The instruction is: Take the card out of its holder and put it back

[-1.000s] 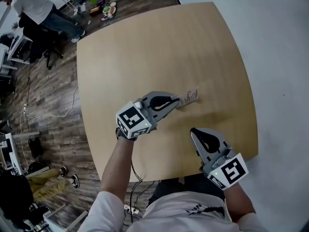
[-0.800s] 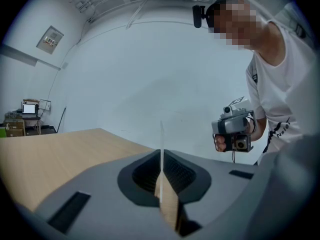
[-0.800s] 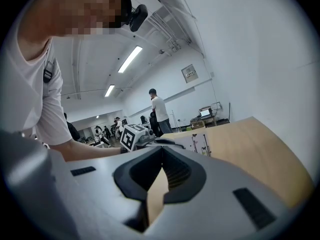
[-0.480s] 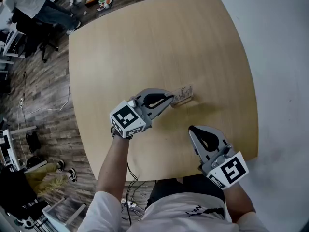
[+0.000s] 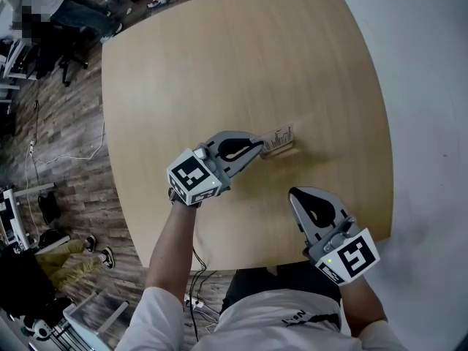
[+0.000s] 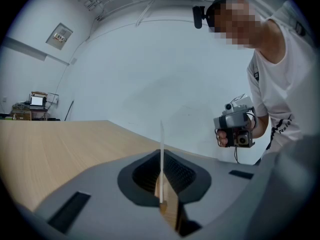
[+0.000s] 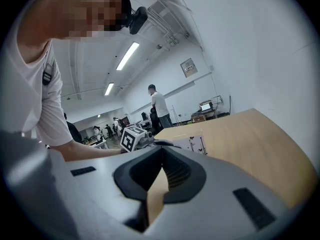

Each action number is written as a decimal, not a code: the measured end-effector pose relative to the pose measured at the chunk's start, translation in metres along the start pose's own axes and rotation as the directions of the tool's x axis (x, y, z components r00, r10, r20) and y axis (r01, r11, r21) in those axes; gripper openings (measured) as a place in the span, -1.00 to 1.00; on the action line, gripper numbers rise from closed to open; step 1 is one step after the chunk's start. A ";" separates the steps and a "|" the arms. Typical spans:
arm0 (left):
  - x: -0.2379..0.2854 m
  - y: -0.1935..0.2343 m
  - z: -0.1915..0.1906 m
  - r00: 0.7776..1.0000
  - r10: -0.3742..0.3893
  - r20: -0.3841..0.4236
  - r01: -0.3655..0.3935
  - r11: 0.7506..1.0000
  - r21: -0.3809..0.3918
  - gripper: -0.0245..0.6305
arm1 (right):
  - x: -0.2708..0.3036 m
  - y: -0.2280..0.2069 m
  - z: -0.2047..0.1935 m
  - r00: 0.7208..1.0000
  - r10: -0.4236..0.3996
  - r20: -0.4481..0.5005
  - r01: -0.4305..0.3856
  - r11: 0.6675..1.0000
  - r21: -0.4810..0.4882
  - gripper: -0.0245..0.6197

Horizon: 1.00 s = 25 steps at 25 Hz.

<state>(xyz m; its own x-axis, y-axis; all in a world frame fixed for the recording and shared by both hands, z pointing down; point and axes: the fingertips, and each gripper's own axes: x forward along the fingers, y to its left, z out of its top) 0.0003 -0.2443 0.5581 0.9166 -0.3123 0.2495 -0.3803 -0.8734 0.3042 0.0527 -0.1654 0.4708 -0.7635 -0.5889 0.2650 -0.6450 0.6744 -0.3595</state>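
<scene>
"Wooden table (image 5: 219,64). What did you count on it?"

"One card (image 5: 280,136), upright and edge-on between my left gripper's (image 5: 259,148) fingers, which were pinched tight on it."

"And the second gripper?"

"My right gripper (image 5: 292,194) had its fingers pressed together on nothing. The card stood beyond their tips, off to the left and clear of them."

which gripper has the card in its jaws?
The left gripper: its jaws pinch the card, seen edge-on between them. The right gripper sits apart from it, jaws together on nothing.
</scene>
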 end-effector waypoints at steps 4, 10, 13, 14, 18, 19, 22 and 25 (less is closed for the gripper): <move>0.001 0.000 -0.002 1.000 -0.007 0.006 0.007 1.000 -0.004 -0.85 | -0.002 0.000 -0.004 1.000 0.000 -0.003 0.000 1.000 0.000 -0.88; 0.002 0.000 -0.005 1.000 -0.009 0.005 0.009 1.000 -0.013 -0.85 | 0.000 -0.003 -0.007 1.000 -0.005 -0.008 0.005 1.000 0.003 -0.88; 0.001 0.000 -0.006 1.000 0.006 0.004 -0.006 1.000 -0.011 -0.85 | -0.001 -0.003 -0.009 1.000 -0.005 -0.006 0.005 1.000 0.006 -0.88; 0.000 0.000 -0.006 1.000 0.014 0.003 -0.014 1.000 -0.011 -0.85 | -0.001 -0.003 -0.009 1.000 -0.004 -0.006 0.004 1.000 0.007 -0.88; -0.001 0.001 -0.007 0.999 0.039 -0.004 -0.039 0.999 -0.007 -0.85 | -0.001 -0.002 -0.007 1.000 -0.001 -0.005 0.001 1.000 0.007 -0.88; 0.000 0.001 -0.008 0.999 0.042 -0.008 -0.042 0.999 -0.003 -0.85 | -0.001 -0.003 -0.007 1.000 0.000 -0.005 0.000 1.000 0.006 -0.88; 0.002 0.003 -0.014 0.999 0.045 -0.028 -0.045 0.999 0.008 -0.85 | 0.001 -0.003 -0.007 1.000 0.000 -0.005 0.000 1.000 0.005 -0.88; 0.004 0.005 -0.020 0.998 0.047 -0.032 -0.047 0.999 -0.015 -0.85 | 0.001 -0.003 -0.008 1.000 0.002 -0.010 -0.001 1.000 0.006 -0.88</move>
<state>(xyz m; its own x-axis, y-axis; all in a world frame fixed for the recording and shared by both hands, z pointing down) -0.0007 -0.2425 0.5786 0.8933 -0.3407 0.2931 -0.4253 -0.8518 0.3060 0.0535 -0.1640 0.4796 -0.7648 -0.5833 0.2736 -0.6436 0.6727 -0.3651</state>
